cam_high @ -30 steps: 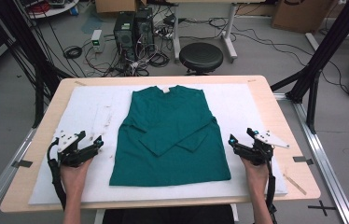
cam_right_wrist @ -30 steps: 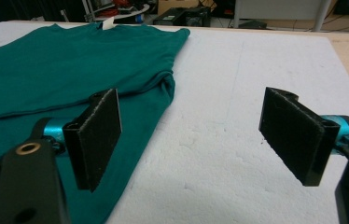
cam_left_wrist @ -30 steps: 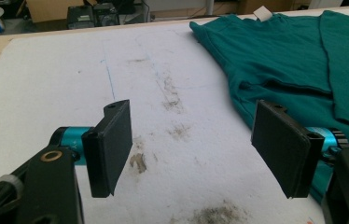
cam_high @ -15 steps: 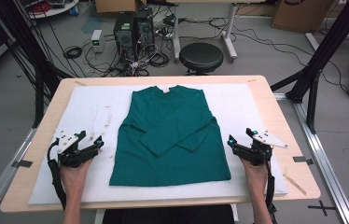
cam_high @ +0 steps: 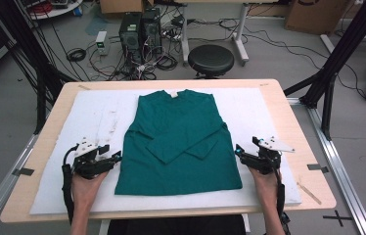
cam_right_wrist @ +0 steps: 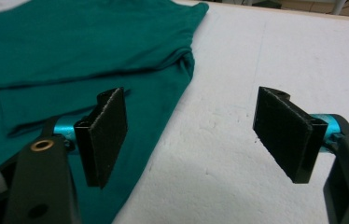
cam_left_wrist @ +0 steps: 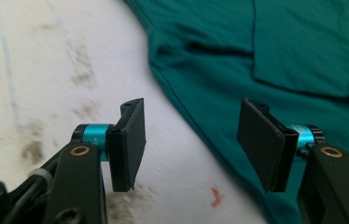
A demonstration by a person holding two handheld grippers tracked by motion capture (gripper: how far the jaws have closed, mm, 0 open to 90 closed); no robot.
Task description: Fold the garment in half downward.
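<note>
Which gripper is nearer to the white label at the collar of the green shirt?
Neither clearly: the label lies at the far end of the shirt. The left gripper and right gripper flank the shirt's lower sides, about equally far away.

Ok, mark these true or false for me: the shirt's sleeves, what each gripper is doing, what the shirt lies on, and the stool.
1. The dark green long-sleeved shirt lies flat with both sleeves folded across its front. True.
2. The left gripper is clamped on the shirt's hem. False: its jaws have just been closing, but they stand apart over the shirt's side edge and grip nothing.
3. The right gripper is open beside the shirt's other edge. True.
4. The shirt rests directly on bare wood. False: it lies on a white foam mat covering the wooden table.
5. A round black stool stands on the table. False: it stands on the floor beyond the table.
</note>
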